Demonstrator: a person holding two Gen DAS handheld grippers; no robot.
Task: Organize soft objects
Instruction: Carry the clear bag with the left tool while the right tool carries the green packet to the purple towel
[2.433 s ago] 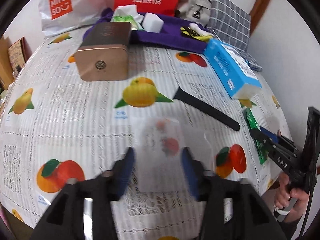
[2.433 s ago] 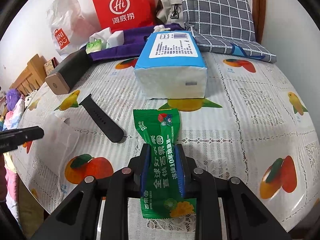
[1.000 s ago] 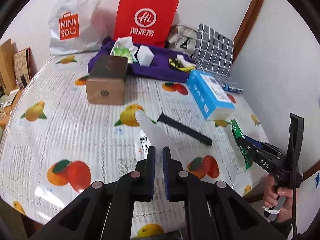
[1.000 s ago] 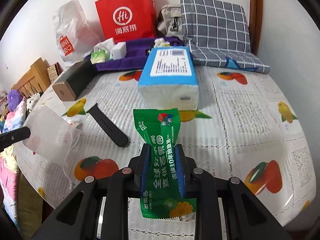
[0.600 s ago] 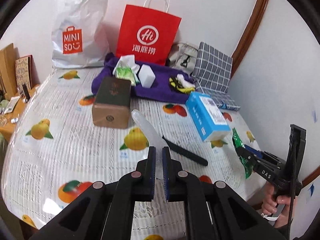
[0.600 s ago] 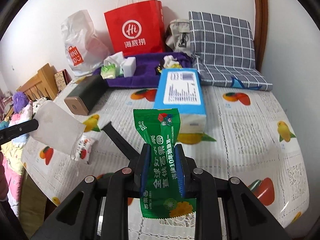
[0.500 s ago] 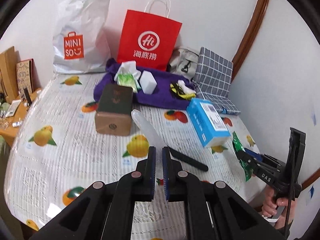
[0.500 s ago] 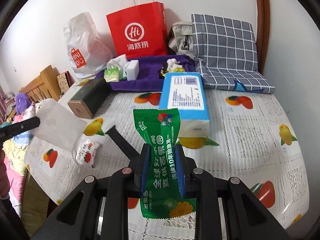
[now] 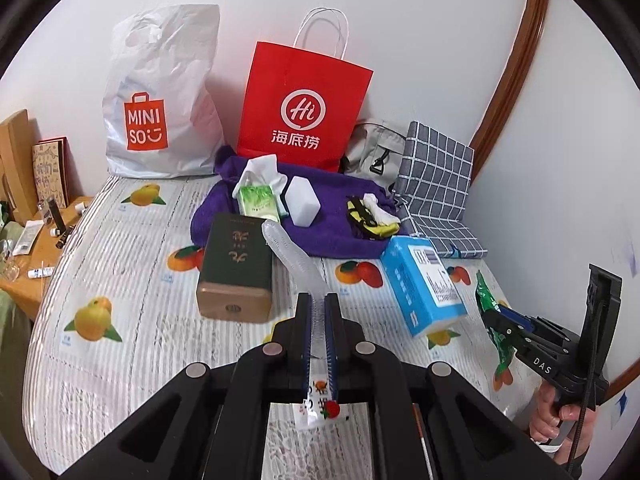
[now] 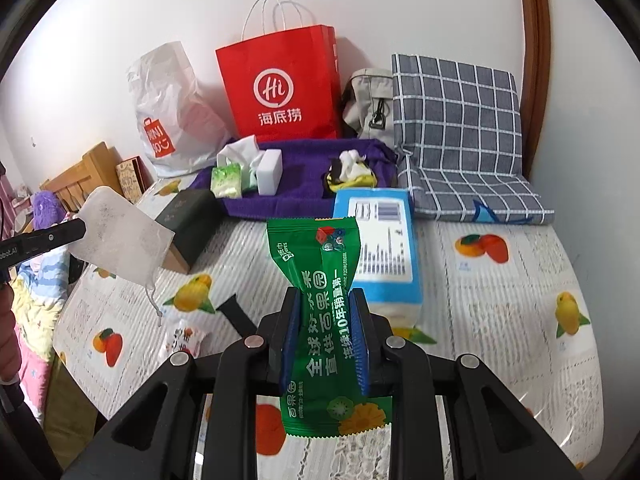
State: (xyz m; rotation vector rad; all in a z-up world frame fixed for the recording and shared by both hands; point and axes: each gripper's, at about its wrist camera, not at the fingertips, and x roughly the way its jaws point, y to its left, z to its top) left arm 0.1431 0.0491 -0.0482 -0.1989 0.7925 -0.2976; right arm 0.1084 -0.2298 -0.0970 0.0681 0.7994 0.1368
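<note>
A: What did the green pack (image 10: 326, 308) look like?

B: It was shiny, with white words and fruit on it. The right gripper (image 10: 324, 336) squeezed its middle and held it up above the table (image 10: 520, 320).

A: And the left gripper (image 9: 319, 332)?

B: Its jaws were pinched on a clear bag (image 9: 294, 258). The bag was thin and see-through, up in the air too, near the brown box (image 9: 236, 268).

A: Was there room to move?

B: Yes. The front of the table was mostly bare. The blue tissue pack (image 10: 380, 248) lay just past the green pack. The purple cloth (image 10: 296, 188) and red bag (image 10: 280, 84) crowded the back edge by the wall
</note>
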